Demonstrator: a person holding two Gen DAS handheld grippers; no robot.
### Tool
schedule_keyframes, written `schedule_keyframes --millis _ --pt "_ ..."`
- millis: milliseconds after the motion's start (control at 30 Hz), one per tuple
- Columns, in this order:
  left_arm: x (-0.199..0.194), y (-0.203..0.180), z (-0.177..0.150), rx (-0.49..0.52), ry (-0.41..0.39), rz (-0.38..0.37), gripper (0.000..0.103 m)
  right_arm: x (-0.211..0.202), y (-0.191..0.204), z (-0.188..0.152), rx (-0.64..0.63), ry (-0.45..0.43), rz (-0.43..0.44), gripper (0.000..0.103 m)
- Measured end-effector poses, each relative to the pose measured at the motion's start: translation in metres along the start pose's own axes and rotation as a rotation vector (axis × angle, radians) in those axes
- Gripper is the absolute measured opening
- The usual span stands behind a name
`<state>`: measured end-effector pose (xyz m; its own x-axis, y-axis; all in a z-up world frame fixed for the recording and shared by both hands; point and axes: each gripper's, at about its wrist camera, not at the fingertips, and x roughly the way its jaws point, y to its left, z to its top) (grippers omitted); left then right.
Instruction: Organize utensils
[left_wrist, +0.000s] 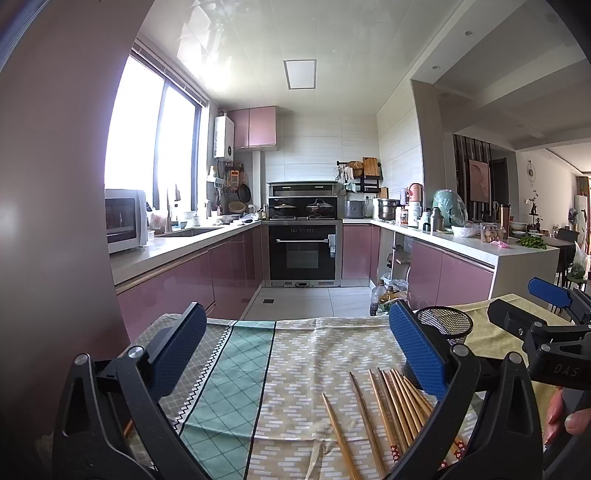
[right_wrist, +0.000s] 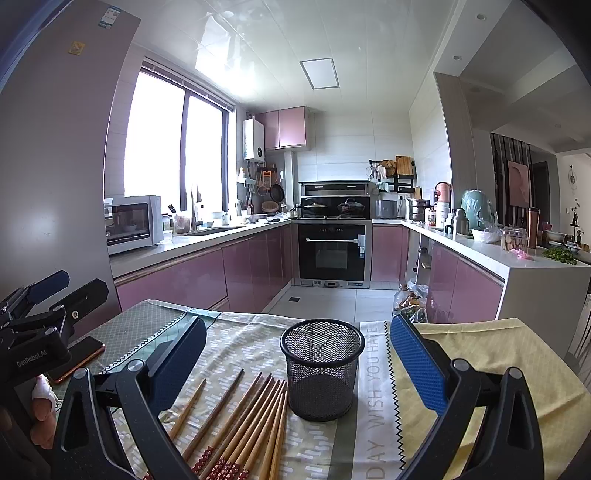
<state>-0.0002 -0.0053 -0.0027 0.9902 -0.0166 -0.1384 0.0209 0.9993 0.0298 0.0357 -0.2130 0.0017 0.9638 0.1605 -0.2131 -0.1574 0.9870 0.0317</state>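
Observation:
Several wooden chopsticks (right_wrist: 243, 424) with red patterned ends lie side by side on the patterned tablecloth (right_wrist: 236, 343), just left of an empty black mesh cup (right_wrist: 321, 373) that stands upright. My right gripper (right_wrist: 295, 365) is open and empty, held above the cloth with the cup between its fingers' line of sight. My left gripper (left_wrist: 295, 354) is open and empty. In its view the chopsticks (left_wrist: 384, 413) lie low right and the mesh cup (left_wrist: 445, 321) is partly hidden behind the right finger. Each gripper shows at the edge of the other's view.
A phone (right_wrist: 79, 356) with an orange rim lies on the cloth at the left. The table's far edge faces a kitchen floor (left_wrist: 310, 299) with pink cabinets. Bottles and bags (left_wrist: 386, 293) stand on the floor beyond the table. A yellow cloth (right_wrist: 491, 354) covers the right side.

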Motion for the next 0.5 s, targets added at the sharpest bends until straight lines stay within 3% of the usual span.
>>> schedule_keyframes --millis 500 --pt "0.0006 -0.001 0.0004 0.002 0.004 -0.001 0.098 0.0014 -0.0025 -0.0016 0.004 0.001 0.0 0.096"
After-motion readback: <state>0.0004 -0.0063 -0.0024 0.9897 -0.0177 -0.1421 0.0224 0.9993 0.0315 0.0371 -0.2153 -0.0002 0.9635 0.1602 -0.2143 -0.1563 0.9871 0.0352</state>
